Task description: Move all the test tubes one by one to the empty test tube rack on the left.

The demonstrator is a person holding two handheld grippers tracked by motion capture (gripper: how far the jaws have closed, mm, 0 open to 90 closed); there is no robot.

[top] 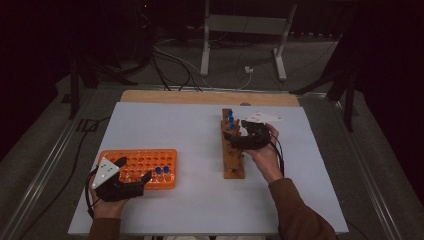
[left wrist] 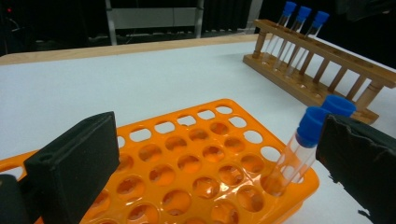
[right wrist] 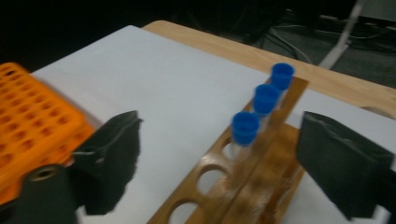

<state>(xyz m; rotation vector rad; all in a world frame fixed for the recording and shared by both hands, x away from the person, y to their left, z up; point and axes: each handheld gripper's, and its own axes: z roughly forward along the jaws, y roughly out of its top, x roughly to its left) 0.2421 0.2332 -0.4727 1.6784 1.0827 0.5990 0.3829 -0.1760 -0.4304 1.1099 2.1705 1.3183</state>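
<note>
White table [top: 190, 130] bears orange rack [top: 145, 167] and wooden rack [top: 232, 150], well apart.

We see the left gripper [top: 131, 176] as a chunky black body with a grey three-cornered plate [top: 106, 170] on top, dotted with small dark marks. A thin black cable [top: 90, 197] loops off it past the wrist. In the left gripper view its jaws are thick, matte black blocks, the one at the right with a ragged, torn-looking edge. The right gripper [top: 235, 134] is black too, with a paler, whitish plate [top: 263, 118] and a dark cable [top: 278, 150] trailing behind the hand. In the right gripper view we notice a round hole in the black housing at the lower left. Both arms wear brown sleeves [top: 300, 215].
</note>
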